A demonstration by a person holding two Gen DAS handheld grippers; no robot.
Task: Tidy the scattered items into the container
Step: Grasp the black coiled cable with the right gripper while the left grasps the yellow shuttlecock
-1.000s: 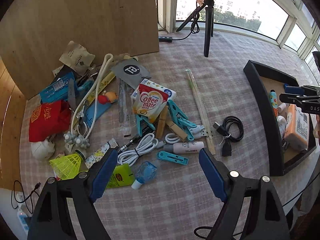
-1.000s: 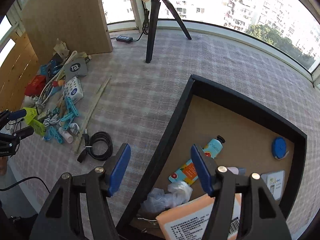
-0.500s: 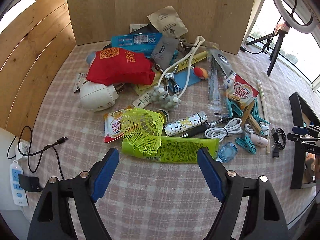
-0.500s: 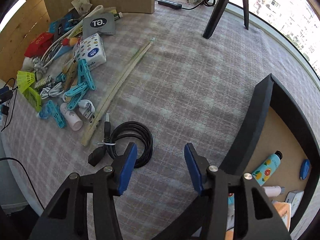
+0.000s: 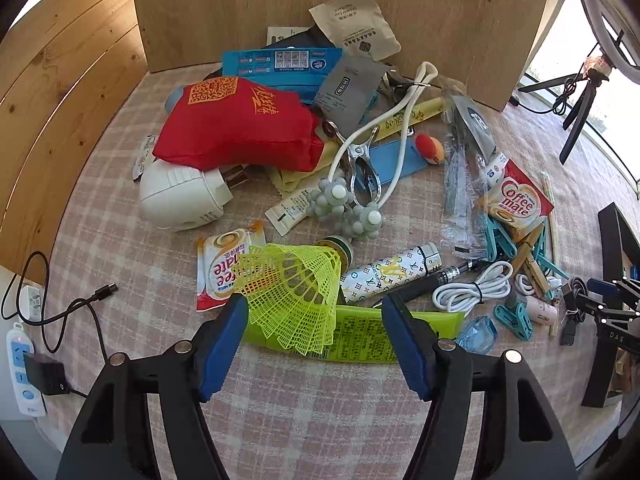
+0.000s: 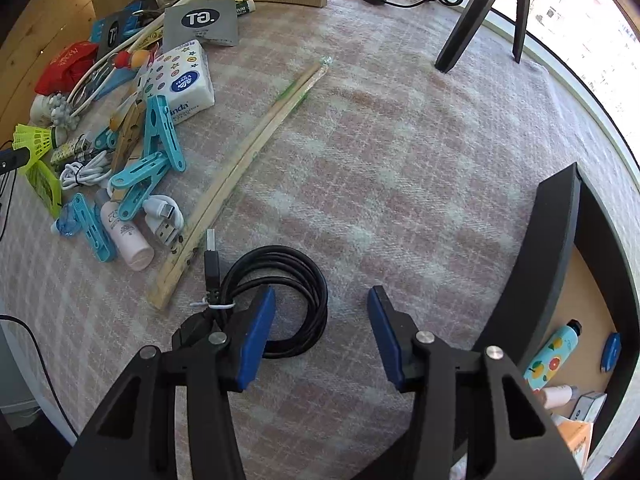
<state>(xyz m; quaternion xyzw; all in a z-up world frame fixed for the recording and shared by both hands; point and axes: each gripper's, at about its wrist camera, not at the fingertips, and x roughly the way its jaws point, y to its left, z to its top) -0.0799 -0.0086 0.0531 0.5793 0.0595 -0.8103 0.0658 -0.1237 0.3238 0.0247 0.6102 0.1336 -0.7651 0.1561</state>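
With its blue-padded jaws spread wide and holding nothing, the left gripper point(image 5: 312, 332) hangs low over the near edge of the clutter, and a yellow mesh shuttlecock point(image 5: 294, 290) lies between its fingertips, resting on a green tube point(image 5: 360, 338) that runs crosswise under both pads. Just ahead of the jaws sit a Coffee-mate sachet point(image 5: 222, 268) to the left and a white patterned lighter point(image 5: 392, 274) to the right, with a red pouch point(image 5: 240, 124) and a white plug adapter point(image 5: 180, 196) farther ahead. Off to the far right of this claw stands the black container point(image 5: 612, 280), seen edge-on. The right gripper point(image 6: 322, 332) is likewise spread and grips nothing; its left pad point(image 6: 258, 336) hangs over the near side of a coiled black USB cable point(image 6: 284, 280), whose loop reaches into the gap between the pads, while the right pad is over bare checked cloth point(image 6: 400, 160). Ahead and left of this claw lie a pair of wrapped chopsticks point(image 6: 240, 172), blue clothes pegs point(image 6: 156, 152) and a tissue pack point(image 6: 180, 80). To its right is the container's black wall point(image 6: 548, 260), with a fruit-printed tube point(image 6: 554, 354) lying inside on the floor.
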